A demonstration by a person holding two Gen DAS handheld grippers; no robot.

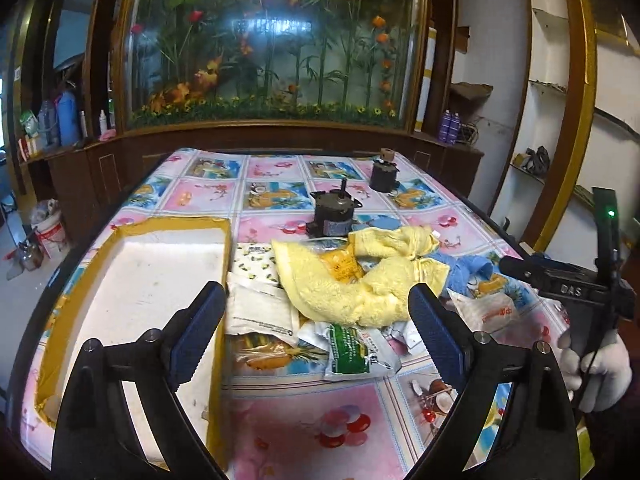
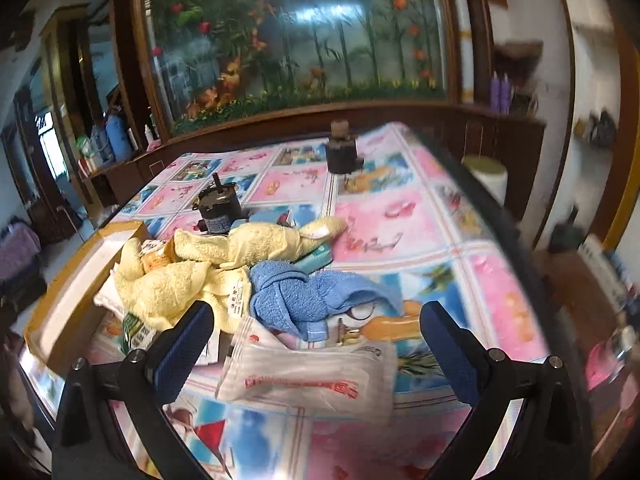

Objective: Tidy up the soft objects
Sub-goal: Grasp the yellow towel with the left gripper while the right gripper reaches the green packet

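A crumpled yellow towel [image 1: 360, 280] lies mid-table over a heap of plastic packets, and a blue towel [image 1: 468, 272] is bunched at its right. My left gripper [image 1: 316, 296] hovers open above the near side of the heap, nothing between its fingers. A shallow cardboard box [image 1: 140, 280] with a white inside sits at the left. In the right wrist view, my right gripper [image 2: 316, 316] is open above the blue towel [image 2: 304, 300] and a clear bag with red print [image 2: 312, 380], touching neither. The yellow towel [image 2: 188, 280] lies to their left, by the box [image 2: 72, 292].
Two dark motors [image 1: 334, 216] [image 1: 384, 176] stand on the patterned tablecloth behind the heap. A white-gloved hand [image 1: 600, 372] holds the other gripper at the right table edge. A wooden cabinet with a flower-painted glass panel [image 1: 272, 48] runs along the far side.
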